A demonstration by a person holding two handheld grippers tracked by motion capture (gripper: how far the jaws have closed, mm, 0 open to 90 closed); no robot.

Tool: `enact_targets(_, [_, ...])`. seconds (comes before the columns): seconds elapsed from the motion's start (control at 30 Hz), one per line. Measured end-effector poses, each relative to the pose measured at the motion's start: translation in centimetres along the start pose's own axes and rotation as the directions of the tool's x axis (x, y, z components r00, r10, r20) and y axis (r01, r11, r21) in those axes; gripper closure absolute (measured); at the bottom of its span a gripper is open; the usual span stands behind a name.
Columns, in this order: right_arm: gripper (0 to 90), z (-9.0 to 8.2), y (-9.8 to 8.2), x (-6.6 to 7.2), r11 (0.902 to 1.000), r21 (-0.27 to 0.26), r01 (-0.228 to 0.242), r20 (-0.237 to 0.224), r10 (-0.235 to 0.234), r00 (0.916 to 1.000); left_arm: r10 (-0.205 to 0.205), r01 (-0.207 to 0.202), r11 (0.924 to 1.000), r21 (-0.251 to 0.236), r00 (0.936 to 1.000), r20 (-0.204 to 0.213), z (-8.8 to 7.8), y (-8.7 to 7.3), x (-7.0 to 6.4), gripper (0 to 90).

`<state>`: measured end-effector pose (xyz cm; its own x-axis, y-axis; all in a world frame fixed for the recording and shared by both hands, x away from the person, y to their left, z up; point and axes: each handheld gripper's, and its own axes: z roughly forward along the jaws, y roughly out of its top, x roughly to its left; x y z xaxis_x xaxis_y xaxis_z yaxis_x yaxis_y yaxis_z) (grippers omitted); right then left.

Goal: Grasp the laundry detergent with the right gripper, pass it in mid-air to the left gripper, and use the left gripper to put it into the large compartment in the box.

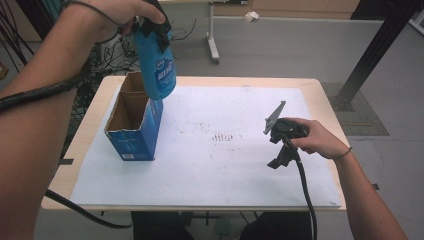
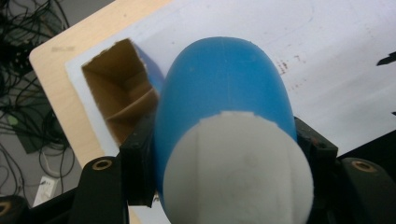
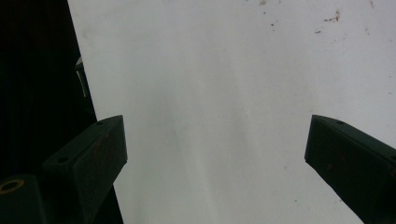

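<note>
The blue bottle [image 1: 156, 62] with its white cap [image 2: 238, 172] hangs in the air above the open blue carton [image 1: 135, 125], clamped between the jaws of the left gripper [image 1: 152, 27]. The carton stands on the white sheet [image 1: 225, 165] covering the desk [image 1: 320, 90]. The right gripper [image 1: 281, 142] rests low over the sheet, jaws wide and holding nothing.

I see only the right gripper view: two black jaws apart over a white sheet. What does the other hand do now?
Observer: The left gripper is shut on a blue bottle and holds it in the air, white cap end toward the gripper.
Operator: Where is it held?
Observer: Above the table's left part, beside an open blue carton that stands on the white sheet.
Operator: Is something in the carton?
Observer: The left gripper view shows brown cardboard dividers inside; nothing else is visible there.
</note>
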<state>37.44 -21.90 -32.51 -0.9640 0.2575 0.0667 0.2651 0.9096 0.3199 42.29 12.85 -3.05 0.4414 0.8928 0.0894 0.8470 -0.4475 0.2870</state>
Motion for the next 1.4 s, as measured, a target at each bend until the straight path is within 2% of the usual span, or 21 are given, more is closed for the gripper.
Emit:
enact_targets(0.27, [5.0,0.0,0.0,0.0,1.0,-0.002,-0.001,0.001,0.001,1.0,-0.081,0.082,0.9966,0.011,0.9961,-0.033,0.2,-0.9,3.0,37.9])
enact_targets(0.5, [4.8,0.0,0.0,-0.1,1.0,0.001,-0.003,0.002,0.003,1.0,-0.151,0.151,0.9885,0.002,0.9874,-0.047,0.2,-1.8,4.8,37.8])
enact_targets(0.7, [4.8,0.1,0.1,-0.1,1.0,0.003,-0.003,0.0,0.003,1.0,-0.185,0.185,0.9826,0.005,0.9815,-0.049,0.2,-2.3,5.9,37.8])
enact_targets(0.93, [4.8,0.1,0.0,-0.1,1.0,0.001,-0.004,0.001,0.004,1.0,-0.234,0.235,0.9718,0.011,0.9705,-0.058,0.8,-2.8,7.1,37.8])
enact_targets(1.1, [4.8,0.1,0.0,0.0,1.0,0.004,-0.004,0.001,0.004,1.0,-0.259,0.26,0.9655,0.013,0.9643,-0.056,1.9,-3.0,7.8,37.8])
enact_targets(1.4, [4.8,0.2,0.0,0.0,1.0,0.004,-0.005,0.002,0.005,1.0,-0.278,0.28,0.9594,0.03,0.9586,-0.062,3.9,-3.5,8.5,37.8])
